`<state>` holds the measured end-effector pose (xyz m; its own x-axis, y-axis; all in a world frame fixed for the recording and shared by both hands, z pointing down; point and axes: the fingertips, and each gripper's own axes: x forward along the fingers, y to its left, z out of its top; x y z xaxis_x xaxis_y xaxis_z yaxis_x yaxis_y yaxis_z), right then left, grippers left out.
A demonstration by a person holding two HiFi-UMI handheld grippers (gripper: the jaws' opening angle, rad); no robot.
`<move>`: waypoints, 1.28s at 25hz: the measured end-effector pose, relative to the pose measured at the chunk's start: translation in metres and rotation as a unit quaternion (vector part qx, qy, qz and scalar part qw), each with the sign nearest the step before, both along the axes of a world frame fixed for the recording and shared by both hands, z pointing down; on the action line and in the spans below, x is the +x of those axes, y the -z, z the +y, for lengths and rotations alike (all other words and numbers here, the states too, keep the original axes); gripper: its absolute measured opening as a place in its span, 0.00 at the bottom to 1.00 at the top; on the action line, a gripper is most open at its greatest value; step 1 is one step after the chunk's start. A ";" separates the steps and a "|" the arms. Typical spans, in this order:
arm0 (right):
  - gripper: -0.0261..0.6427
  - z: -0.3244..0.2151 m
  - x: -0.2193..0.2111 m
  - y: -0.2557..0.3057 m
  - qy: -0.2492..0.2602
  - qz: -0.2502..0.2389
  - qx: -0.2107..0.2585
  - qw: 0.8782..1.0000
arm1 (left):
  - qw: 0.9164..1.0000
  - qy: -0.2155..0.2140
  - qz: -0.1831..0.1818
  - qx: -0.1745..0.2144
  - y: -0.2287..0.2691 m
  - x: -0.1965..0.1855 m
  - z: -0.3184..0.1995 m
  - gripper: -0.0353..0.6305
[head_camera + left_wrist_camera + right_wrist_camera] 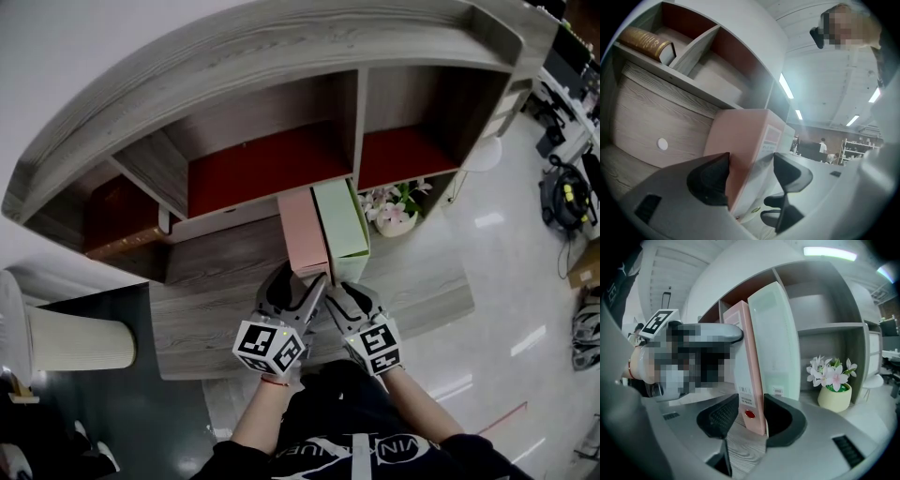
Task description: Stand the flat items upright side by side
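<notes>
Right now, under the wide wooden shelf unit (pixel 234 56), the pink folder (pixel 305 230) and the green folder (pixel 342 220) stand upright on the desk (pixel 216 309), side by side and touching. The right gripper (pixel 752 411) is clamped low on the pink folder's spine, one pad on each side. The left gripper (pixel 751 161) has its jaws set much wider, and the pink folder fills the gap. One pad lies on the folder's cover; I can't tell whether the other presses.

Only the right gripper view shows the spine's barcode label and red dot. Beside the folders it shows the flower pot (pixel 834 397). The left gripper view alone shows a brown book (pixel 647 42) lying in an upper compartment.

From the head view, both forearms reach forward close together, marker cubes turned upward.
</notes>
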<state>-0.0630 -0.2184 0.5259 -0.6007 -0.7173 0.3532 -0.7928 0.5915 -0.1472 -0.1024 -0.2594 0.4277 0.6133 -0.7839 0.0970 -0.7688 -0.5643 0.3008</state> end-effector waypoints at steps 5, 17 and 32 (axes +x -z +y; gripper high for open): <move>0.30 0.004 0.007 0.000 0.006 0.003 0.000 1.000 | 1.000 0.008 0.007 -0.001 -0.001 0.002 -0.003 0.49; 0.30 0.010 0.018 0.015 0.050 0.009 0.023 0.998 | 0.999 0.030 0.027 -0.016 -0.005 0.000 -0.001 0.50; 0.26 0.016 0.029 0.041 0.085 -0.018 0.056 0.995 | 0.987 0.152 -0.040 0.036 0.013 -0.078 0.040 0.42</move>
<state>-0.0338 -0.2023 0.4853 -0.7278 -0.6375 0.2527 -0.6749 0.7312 -0.0994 -0.1806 -0.2194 0.4142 0.3419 -0.9369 0.0734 -0.9253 -0.3219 0.2007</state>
